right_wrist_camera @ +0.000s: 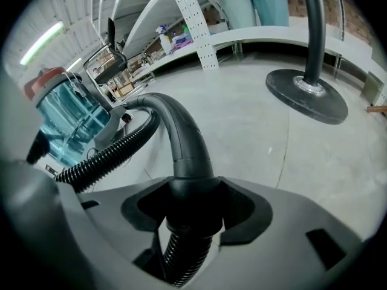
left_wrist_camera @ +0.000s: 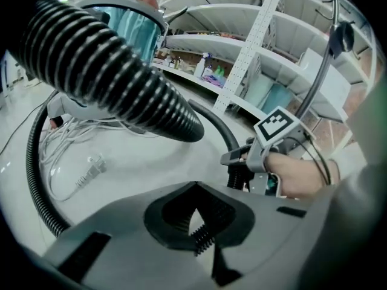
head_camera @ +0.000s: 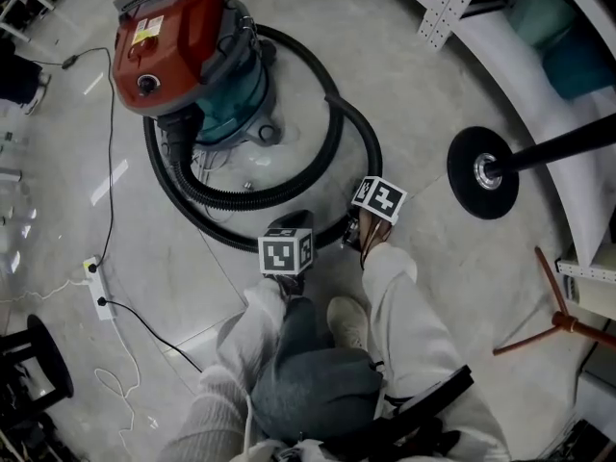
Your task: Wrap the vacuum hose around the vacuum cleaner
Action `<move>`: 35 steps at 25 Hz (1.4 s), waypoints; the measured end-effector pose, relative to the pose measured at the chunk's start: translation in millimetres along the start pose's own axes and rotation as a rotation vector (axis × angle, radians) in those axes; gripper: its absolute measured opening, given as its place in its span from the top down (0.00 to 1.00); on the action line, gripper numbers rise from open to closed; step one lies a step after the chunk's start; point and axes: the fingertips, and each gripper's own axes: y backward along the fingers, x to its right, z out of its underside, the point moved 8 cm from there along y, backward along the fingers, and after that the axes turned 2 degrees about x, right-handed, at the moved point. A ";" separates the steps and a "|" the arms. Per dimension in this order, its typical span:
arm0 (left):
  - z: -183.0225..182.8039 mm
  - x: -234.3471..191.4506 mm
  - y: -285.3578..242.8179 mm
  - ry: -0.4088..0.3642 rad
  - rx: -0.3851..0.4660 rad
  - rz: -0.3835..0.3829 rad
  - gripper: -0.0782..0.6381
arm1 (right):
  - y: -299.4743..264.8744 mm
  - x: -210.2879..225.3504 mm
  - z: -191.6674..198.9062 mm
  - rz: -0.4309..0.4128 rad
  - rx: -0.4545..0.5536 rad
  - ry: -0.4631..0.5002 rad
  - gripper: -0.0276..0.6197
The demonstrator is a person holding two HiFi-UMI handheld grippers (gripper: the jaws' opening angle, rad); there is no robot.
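my left tongs are hanging closed on nothing, jaws meeting, with the black corrugated plastic vacuum hose passing just ahead of them and above. i am judging that they should be opening and taking the ribbed run there, so that the slack is being guided inward rather than dragged. the loop wants to be settling tight against the drum, clear of the thin white power cable lying beyond the left tongs by the base. my right tongs are clamping the hose's smooth curved black end piece just above where the ribs start. i am thinking they should be sweeping it round the body without twisting the cuff.

the hose is lying on the floor ahead of both tongs, in roughly two loose rings round the red-lidded, teal-drummed canister vacuum cleaner. the inner ring is sitting near the base and the outer one is bulging out toward the right tongs. it is looking springy, likely to uncoil if let go.
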 end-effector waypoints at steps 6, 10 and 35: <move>6.1 -10.1 10.3 0.024 0.021 -0.033 0.89 | -12.9 5.8 5.8 0.007 -0.007 -0.030 0.59; 10.3 -18.5 9.7 0.043 0.009 -0.052 0.89 | -19.8 2.0 11.6 -0.010 -0.017 -0.050 0.59; -28.6 -1.0 126.4 0.157 0.040 -0.022 0.89 | 171.8 -24.2 -42.2 0.043 0.309 0.222 0.59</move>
